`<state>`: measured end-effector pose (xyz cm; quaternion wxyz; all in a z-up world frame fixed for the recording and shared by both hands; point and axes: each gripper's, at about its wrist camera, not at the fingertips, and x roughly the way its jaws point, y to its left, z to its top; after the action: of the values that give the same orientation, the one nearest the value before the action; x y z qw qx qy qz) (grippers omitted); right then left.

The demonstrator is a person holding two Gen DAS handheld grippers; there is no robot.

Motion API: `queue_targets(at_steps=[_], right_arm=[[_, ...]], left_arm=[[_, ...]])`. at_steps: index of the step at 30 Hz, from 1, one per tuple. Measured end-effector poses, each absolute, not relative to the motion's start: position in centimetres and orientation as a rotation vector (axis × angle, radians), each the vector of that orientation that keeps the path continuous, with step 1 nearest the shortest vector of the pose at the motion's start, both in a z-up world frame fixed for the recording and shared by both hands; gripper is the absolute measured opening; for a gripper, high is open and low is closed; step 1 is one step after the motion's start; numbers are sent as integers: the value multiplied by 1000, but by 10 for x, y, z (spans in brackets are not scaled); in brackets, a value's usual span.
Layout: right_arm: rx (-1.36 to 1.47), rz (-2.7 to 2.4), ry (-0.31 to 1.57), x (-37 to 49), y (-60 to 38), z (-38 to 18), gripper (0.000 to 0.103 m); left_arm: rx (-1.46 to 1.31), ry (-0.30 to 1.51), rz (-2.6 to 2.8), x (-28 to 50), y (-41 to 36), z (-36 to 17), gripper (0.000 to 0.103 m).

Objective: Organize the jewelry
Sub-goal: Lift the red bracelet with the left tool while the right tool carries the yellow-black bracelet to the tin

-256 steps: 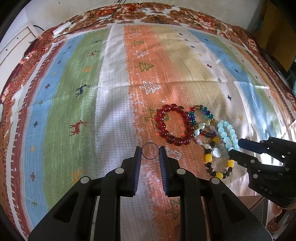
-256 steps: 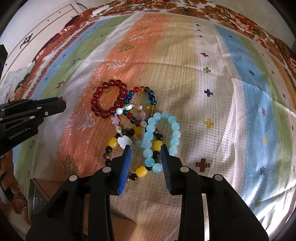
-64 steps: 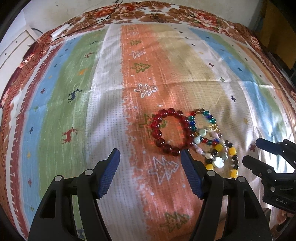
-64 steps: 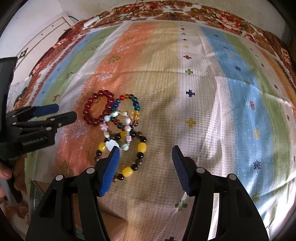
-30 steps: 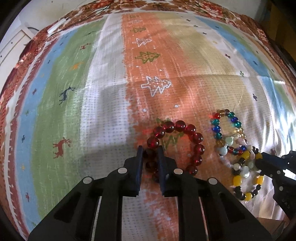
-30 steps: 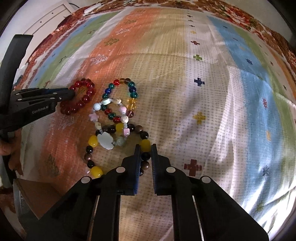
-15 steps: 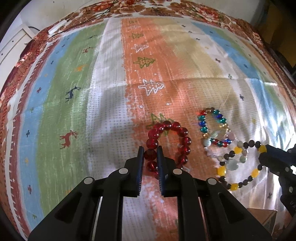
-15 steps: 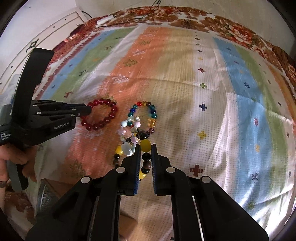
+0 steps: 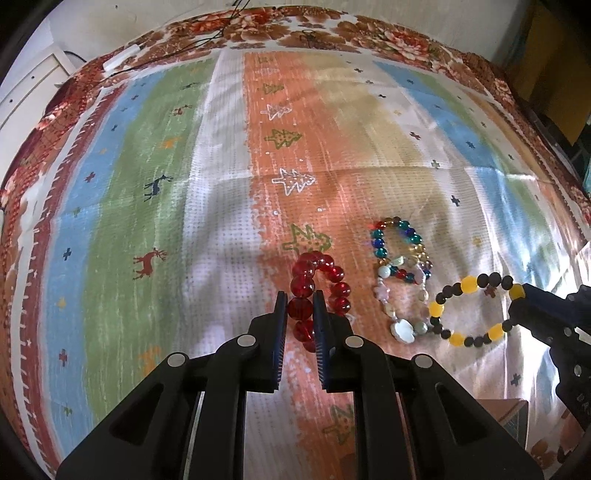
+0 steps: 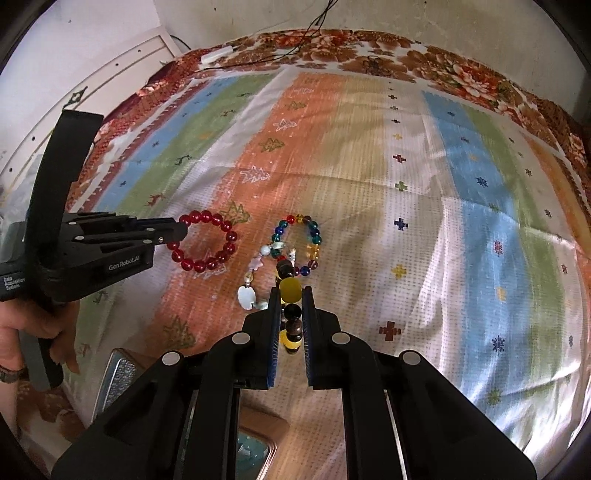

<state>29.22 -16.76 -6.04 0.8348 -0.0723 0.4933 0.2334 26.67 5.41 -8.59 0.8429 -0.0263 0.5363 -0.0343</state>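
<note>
My left gripper (image 9: pixel 298 309) is shut on the red bead bracelet (image 9: pixel 318 266) and holds it lifted off the striped cloth; it also shows in the right wrist view (image 10: pixel 207 240). My right gripper (image 10: pixel 289 297) is shut on the yellow and black bead bracelet (image 10: pixel 290 290), raised above the cloth; in the left wrist view that bracelet (image 9: pixel 461 288) hangs from the right gripper (image 9: pixel 521 299). A multicolour bead bracelet (image 9: pixel 397 243) and a pale bracelet with a white heart charm (image 9: pixel 402 326) lie on the cloth between the two grippers.
A striped cloth with tree and deer motifs (image 9: pixel 184 166) covers the surface, with a floral border at the back (image 9: pixel 332 33). An open box (image 10: pixel 255 450) sits at the near edge below the right gripper. A white cabinet (image 10: pixel 110 74) stands at the left.
Both grippers closed on their bracelets and have lifted them. The red bracelet and the yellow and black bracelet have come away from the pile, which stays on the cloth.
</note>
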Motion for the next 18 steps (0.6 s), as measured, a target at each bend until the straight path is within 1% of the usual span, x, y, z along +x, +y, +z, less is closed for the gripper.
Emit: queue_targets(at_steps=[18], right_arm=[[-146,492,1004,279,-179,-44,12]], left_arm=[[-93,1082,-80,239,53,-60,13]])
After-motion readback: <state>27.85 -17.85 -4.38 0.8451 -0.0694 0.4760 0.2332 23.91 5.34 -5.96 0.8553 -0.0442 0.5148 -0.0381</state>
